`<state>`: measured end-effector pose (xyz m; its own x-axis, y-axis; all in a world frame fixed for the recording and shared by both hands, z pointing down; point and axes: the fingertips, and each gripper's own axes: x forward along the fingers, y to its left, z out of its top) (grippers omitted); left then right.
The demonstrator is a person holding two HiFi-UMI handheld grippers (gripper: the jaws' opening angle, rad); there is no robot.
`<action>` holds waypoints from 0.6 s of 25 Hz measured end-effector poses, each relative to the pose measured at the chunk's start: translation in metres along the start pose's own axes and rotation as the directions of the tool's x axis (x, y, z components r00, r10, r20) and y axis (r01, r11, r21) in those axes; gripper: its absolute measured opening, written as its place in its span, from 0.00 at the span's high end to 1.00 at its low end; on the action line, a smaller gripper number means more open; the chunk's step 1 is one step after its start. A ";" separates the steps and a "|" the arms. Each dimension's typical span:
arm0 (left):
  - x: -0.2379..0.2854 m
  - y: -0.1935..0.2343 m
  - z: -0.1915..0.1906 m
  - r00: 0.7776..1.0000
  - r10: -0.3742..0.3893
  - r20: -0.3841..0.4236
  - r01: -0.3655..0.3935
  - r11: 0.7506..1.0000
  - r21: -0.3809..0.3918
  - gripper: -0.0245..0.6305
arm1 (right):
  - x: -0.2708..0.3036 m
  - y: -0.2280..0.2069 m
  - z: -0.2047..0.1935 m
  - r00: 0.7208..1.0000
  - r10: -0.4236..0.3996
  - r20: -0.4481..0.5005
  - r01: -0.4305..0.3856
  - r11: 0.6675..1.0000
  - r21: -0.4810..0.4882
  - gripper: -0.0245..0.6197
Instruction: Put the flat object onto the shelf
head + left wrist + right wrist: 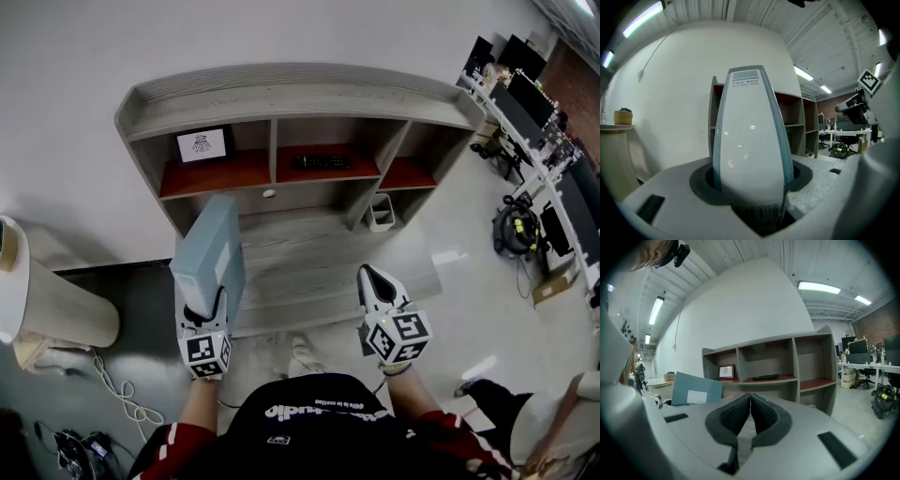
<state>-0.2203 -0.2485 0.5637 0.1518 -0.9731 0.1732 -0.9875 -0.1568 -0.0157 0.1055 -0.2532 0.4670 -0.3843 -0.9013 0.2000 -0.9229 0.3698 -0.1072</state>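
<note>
Left gripper (205, 314) first: spread wide and clamped on the bottom end of the flat object, so a solid hold, no slack showing.

Out ahead of both grippers, well apart: big grey wooden shelf unit (300, 94) with red-lined cubbies, backed against a white wall.

Sticking up and forward out of that left grip: pale blue-grey flat plastic file box (212, 248), long axis running away from the jaws toward the shelf, narrow spine turned back at the gripper's own camera. Looks like the carry stage, nothing placed yet. Left hand obviously the one to finish with, being the one holding.

Just beside on the right, about level with the left: right gripper (370, 279), pinched fully closed on nothing, aimed at the shelf too. Both forearms stretched out front, roughly parallel, grippers aimed close to level.

Far beyond the jaws, on the cubby floors: black remote control (322, 161) and small framed picture (203, 145). Probably best to slide the box in edge-first, clear of those two.
</note>
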 end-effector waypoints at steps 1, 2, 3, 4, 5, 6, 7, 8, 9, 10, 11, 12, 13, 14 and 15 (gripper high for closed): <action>0.003 -0.001 -0.003 1.000 0.002 -0.006 -0.002 1.000 0.002 0.55 | 0.001 -0.002 0.000 1.000 0.000 -0.001 0.000 1.000 0.002 0.97; 0.006 -0.002 -0.005 1.000 0.004 -0.012 -0.004 1.000 0.004 0.55 | 0.001 -0.003 -0.001 1.000 0.000 -0.003 0.000 1.000 0.003 0.97; 0.009 -0.003 -0.007 1.000 0.006 -0.018 -0.006 1.000 0.006 0.55 | 0.001 -0.005 -0.001 1.000 -0.001 -0.004 0.001 1.000 0.005 0.97; 0.011 -0.003 -0.009 1.000 0.009 -0.024 -0.008 1.000 0.008 0.55 | 0.001 -0.007 -0.001 1.000 -0.003 -0.004 0.003 1.000 0.007 0.97; 0.014 -0.003 -0.010 0.999 0.011 -0.030 -0.011 1.000 0.010 0.55 | 0.001 -0.008 -0.001 1.000 -0.004 -0.004 0.004 1.000 0.010 0.97; 0.016 -0.004 -0.012 0.999 0.013 -0.036 -0.013 1.000 0.010 0.55 | 0.001 -0.010 -0.001 1.000 -0.007 -0.002 0.007 1.000 0.012 0.97; 0.019 -0.003 -0.014 0.999 0.015 -0.041 -0.015 1.000 0.009 0.55 | 0.001 -0.011 -0.001 1.000 -0.009 -0.001 0.009 1.000 0.013 0.97; 0.021 -0.003 -0.016 0.999 0.018 -0.045 -0.017 1.000 0.007 0.55 | 0.001 -0.013 -0.002 1.000 -0.012 -0.001 0.012 1.000 0.013 0.97; 0.023 -0.002 -0.018 0.999 0.020 -0.049 -0.020 1.000 0.004 0.55 | 0.001 -0.014 -0.003 1.000 -0.013 -0.002 0.013 1.000 0.014 0.97; 0.026 -0.001 -0.020 0.998 0.023 -0.053 -0.023 1.000 0.002 0.55 | 0.001 -0.016 -0.004 1.000 -0.016 -0.005 0.016 1.000 0.016 0.97; 0.028 -0.001 -0.022 0.998 0.026 -0.056 -0.025 1.000 0.002 0.55 | 0.001 -0.018 -0.005 1.000 -0.019 -0.007 0.019 1.000 0.018 0.97; 0.031 -0.001 -0.023 0.998 0.028 -0.058 -0.027 1.000 0.004 0.55 | 0.001 -0.021 -0.005 1.000 -0.023 -0.009 0.023 1.000 0.019 0.97; 0.034 -0.001 -0.024 0.998 0.029 -0.059 -0.029 1.000 0.006 0.55 | 0.000 -0.023 -0.006 1.000 -0.028 -0.010 0.028 0.999 0.019 0.97; 0.037 -0.001 -0.025 0.998 0.030 -0.061 -0.029 1.000 0.007 0.55 | 0.000 -0.025 -0.006 0.999 -0.032 -0.010 0.033 0.999 0.019 0.97; 0.040 -0.001 -0.027 0.997 0.030 -0.064 -0.030 1.000 0.010 0.55 | 0.000 -0.027 -0.006 0.999 -0.037 -0.010 0.037 0.999 0.020 0.97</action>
<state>-0.2141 -0.2825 0.5968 0.1188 -0.9646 0.2355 -0.9911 -0.1295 -0.0306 0.1308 -0.2616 0.4757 -0.3505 -0.9120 0.2132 -0.9358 0.3318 -0.1191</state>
